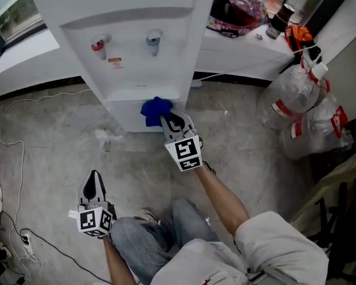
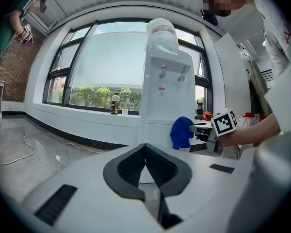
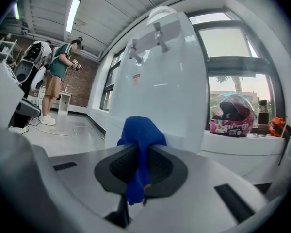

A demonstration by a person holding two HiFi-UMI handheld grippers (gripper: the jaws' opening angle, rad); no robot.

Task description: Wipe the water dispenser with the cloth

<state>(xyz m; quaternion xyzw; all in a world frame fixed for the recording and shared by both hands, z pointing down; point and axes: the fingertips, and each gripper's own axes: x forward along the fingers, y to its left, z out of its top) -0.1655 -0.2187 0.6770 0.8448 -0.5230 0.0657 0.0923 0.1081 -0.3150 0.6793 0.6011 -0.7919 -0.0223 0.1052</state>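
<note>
Clamping the cloth (image 1: 155, 110), the right gripper (image 1: 169, 122) presses it against the water dispenser (image 1: 130, 46), low on its front; the left gripper (image 1: 94, 180), jaws together and empty, hangs well apart.

Smooth glossy white plastic water dispenser (image 1: 136, 40), soft blue cloth (image 1: 156, 110), matt white plastic right gripper (image 1: 171, 122) with dark textured pads (image 3: 164, 168), mottled grey matt floor (image 1: 47, 147), crinkled clear plastic bags (image 1: 308, 117)
</note>
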